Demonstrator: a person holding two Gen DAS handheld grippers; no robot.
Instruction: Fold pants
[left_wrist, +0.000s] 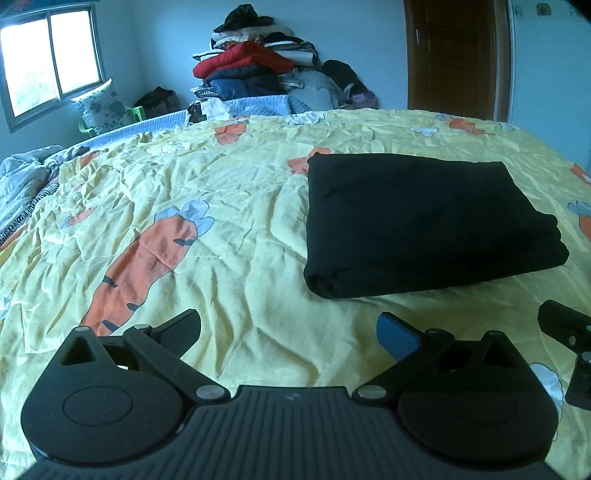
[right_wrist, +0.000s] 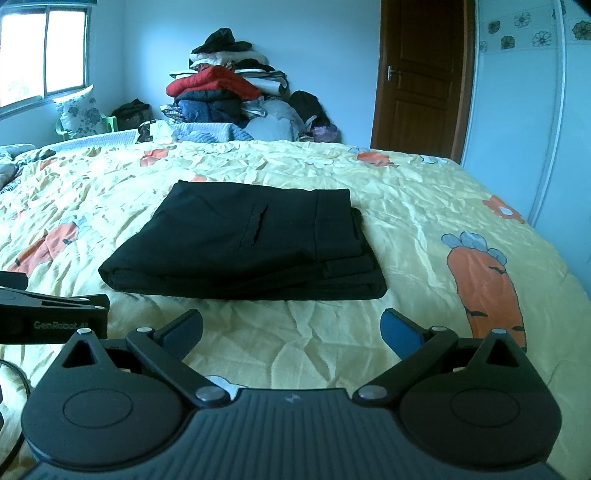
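Note:
The black pants (left_wrist: 417, 221) lie folded into a flat rectangular stack on the yellow carrot-print bedsheet (left_wrist: 221, 206). In the right wrist view the pants (right_wrist: 251, 243) lie straight ahead, a pocket slit showing on top. My left gripper (left_wrist: 290, 334) is open and empty, hovering over bare sheet to the near left of the pants. My right gripper (right_wrist: 291, 332) is open and empty, just short of the stack's near edge. Part of the right gripper (left_wrist: 569, 332) shows at the right edge of the left wrist view; the left gripper's body (right_wrist: 51, 317) shows at the left of the right wrist view.
A tall pile of clothes (left_wrist: 258, 62) stands beyond the bed's far edge. A brown door (right_wrist: 421, 77) is at the back right. A window (left_wrist: 48, 55) and a floral pillow on a green chair (left_wrist: 99, 107) are at the back left. Crumpled bedding (left_wrist: 22, 184) lies at the left edge.

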